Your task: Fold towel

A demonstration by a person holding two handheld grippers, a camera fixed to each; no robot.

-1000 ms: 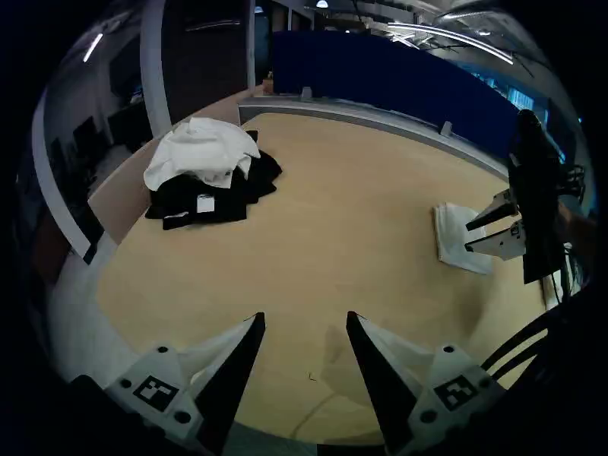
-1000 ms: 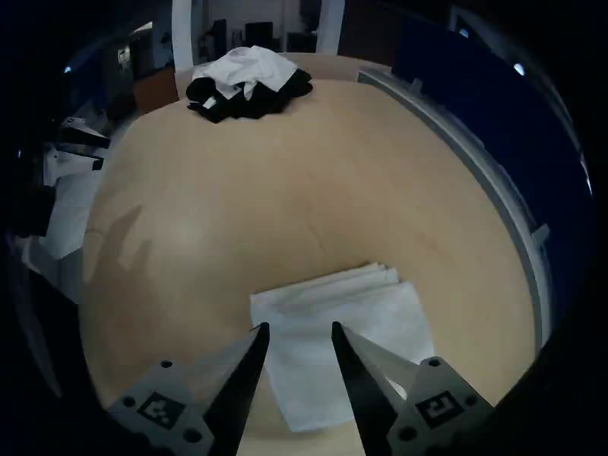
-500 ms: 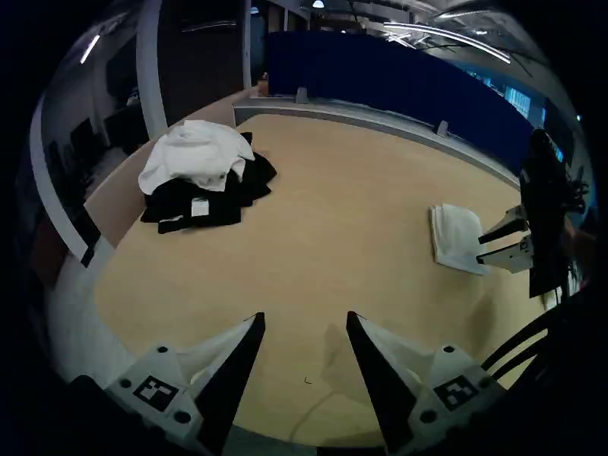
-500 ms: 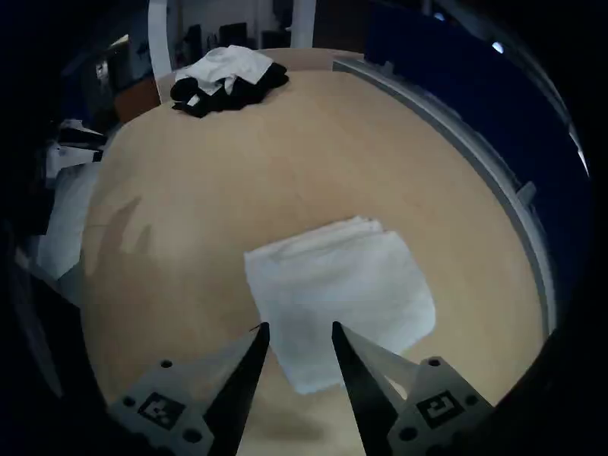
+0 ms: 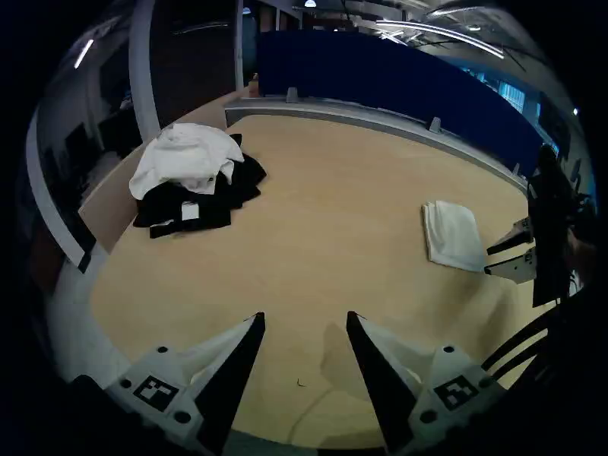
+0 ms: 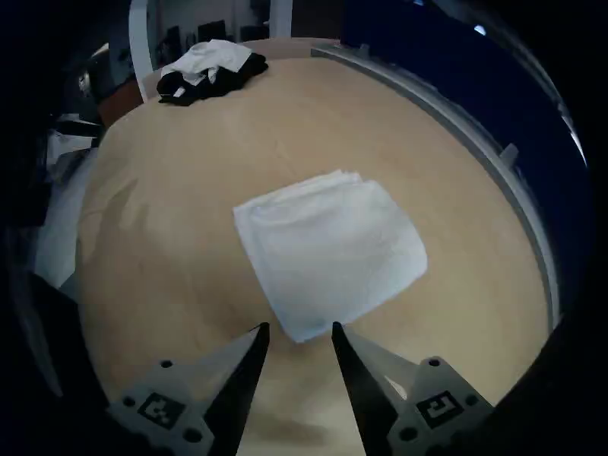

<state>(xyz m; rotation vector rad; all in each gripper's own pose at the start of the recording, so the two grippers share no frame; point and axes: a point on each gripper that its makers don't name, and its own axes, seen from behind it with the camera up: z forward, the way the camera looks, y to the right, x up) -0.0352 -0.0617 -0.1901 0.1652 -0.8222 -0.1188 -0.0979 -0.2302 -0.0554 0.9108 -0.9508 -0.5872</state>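
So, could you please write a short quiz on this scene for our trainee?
1. True or false: the folded towel lies flat on the table.
2. The right gripper is: A open, B shut on the towel, C shut on clothing.
3. Fill in: the white garment tops a pile of ___ clothes.
Key: 1 true; 2 A; 3 black.
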